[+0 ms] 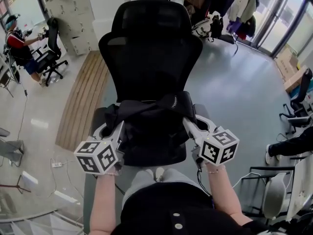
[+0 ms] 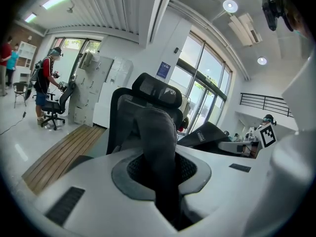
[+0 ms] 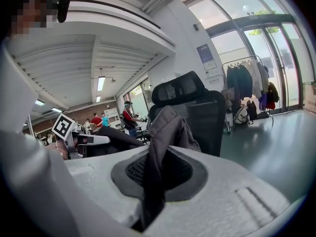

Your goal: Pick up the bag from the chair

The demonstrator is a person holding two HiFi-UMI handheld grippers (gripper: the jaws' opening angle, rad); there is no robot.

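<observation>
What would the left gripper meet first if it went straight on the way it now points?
Past the bag fabric clamped in it, the left gripper would probably meet the chair backrest first; depth is unclear.

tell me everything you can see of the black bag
The black soft fabric bag looks limp and creased, with a small white print near its upper edge. It is stretched sideways between two grippers, in front of the backrest of the black mesh office chair and over its seat. The left gripper is shut on a fold at one end, the right gripper on a fold at the other. Whether its underside touches the seat cannot be told.
</observation>
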